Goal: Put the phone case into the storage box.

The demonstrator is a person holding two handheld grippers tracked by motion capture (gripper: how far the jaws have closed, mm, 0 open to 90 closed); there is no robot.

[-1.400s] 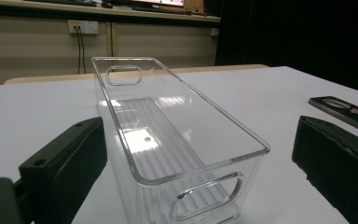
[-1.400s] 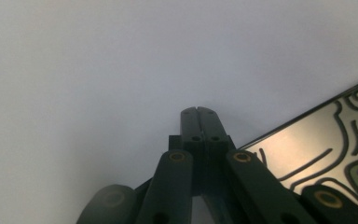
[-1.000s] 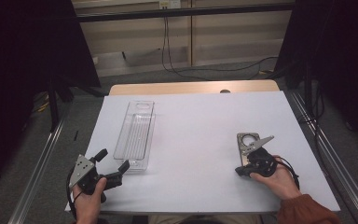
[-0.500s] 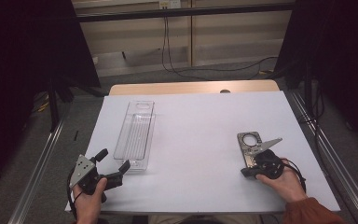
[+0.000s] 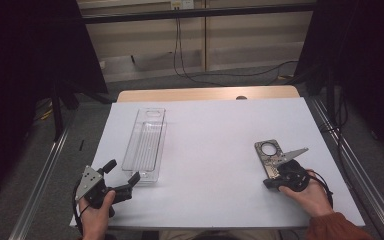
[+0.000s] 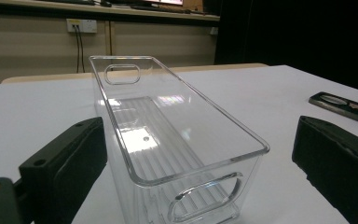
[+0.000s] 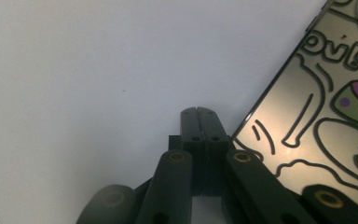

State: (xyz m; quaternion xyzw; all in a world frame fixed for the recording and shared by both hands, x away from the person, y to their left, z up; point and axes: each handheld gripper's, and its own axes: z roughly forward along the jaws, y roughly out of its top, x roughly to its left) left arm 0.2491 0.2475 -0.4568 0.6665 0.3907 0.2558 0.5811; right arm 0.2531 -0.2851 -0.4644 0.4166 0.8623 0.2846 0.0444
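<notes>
The left gripper (image 5: 122, 178) stood spread at the empty clear bin's (image 5: 145, 142) near end; the right gripper (image 7: 200, 116), clenched on nothing, lay beside the flat case (image 5: 271, 155), not yet lifted.

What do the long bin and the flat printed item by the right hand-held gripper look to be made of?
The bin looks like clear hard plastic, glossy: the table shows through its walls, its rim catches highlights, and its floor is ribbed. The flat printed item has a smooth, mirror-like face under cartoon outlines, with a bright glare spot; polished metal, glass or plastic, I cannot tell which.
</notes>
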